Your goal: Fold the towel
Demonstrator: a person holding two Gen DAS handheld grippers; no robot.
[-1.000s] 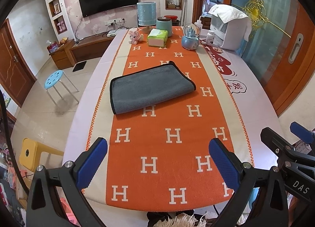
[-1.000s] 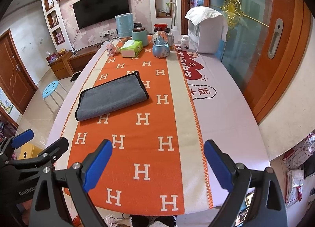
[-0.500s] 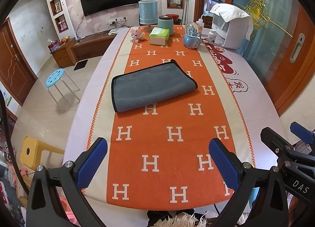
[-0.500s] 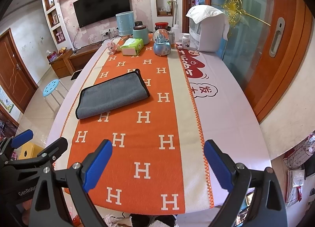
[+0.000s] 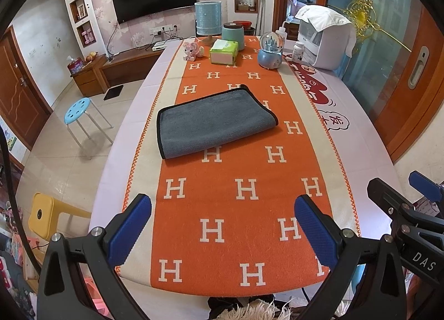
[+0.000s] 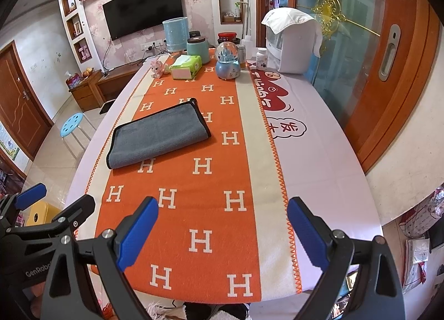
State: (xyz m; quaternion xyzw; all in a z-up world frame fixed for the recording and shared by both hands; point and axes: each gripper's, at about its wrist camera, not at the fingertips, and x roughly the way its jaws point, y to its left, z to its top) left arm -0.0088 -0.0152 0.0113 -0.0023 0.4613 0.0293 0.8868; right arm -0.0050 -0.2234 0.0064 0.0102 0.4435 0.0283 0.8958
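A grey towel with black edging (image 5: pixel 213 123) lies folded flat on the orange H-patterned runner (image 5: pixel 244 209), past the table's middle; it also shows in the right wrist view (image 6: pixel 158 134). My left gripper (image 5: pixel 222 225) is open and empty over the near end of the table, well short of the towel. My right gripper (image 6: pixel 222 231) is open and empty beside it, to the right. Each gripper shows at the edge of the other's view.
At the far end stand a green tissue box (image 5: pixel 223 51), a snow globe (image 5: pixel 270 51), a teal jar (image 5: pixel 232 34), a pink toy (image 5: pixel 192 51) and a white appliance (image 5: pixel 324 40). A blue stool (image 5: pixel 77 106) and yellow stool (image 5: pixel 41 216) stand left of the table.
Both grippers have drifted slightly; the towel sits a little lower and nearer in both views. Nothing was grasped or moved on the table.
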